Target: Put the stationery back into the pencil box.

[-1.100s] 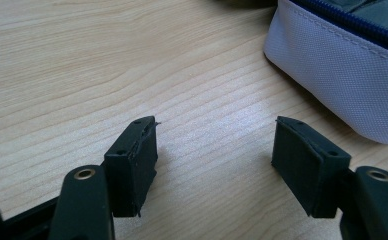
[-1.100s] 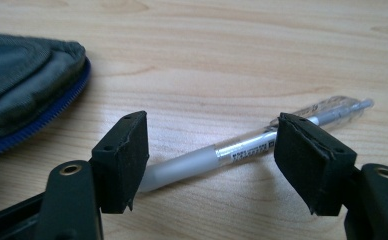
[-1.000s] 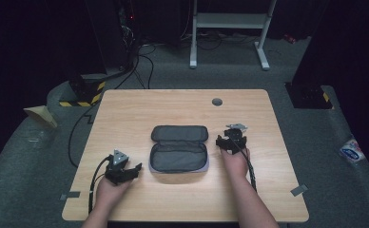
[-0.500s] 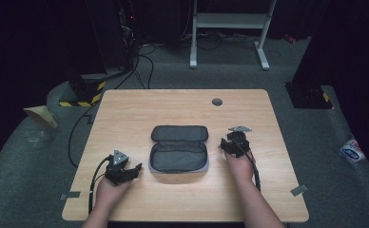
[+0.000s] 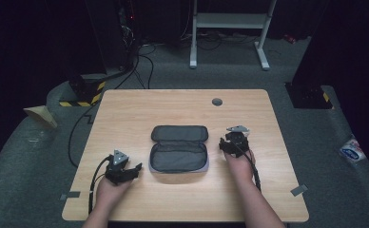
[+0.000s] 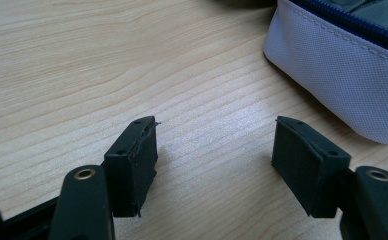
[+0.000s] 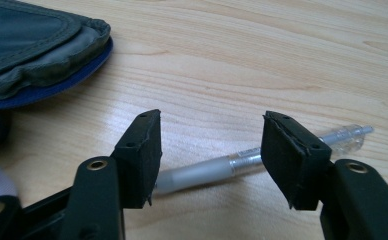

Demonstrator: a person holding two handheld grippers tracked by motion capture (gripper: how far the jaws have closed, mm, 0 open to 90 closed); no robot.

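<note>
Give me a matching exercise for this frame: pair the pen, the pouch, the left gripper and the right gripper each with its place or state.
Things:
1. pen
2. pouch
3. left gripper
4. right gripper

Places or states:
A. lies unzipped and open at the middle of the table
B. jaws apart over bare wood, the pouch's pale side just ahead
C. lies flat on the wood, crossing between two open jaws
D. jaws apart on either side of the pen

Pairs: 1-C, 2-A, 3-B, 4-D
</note>
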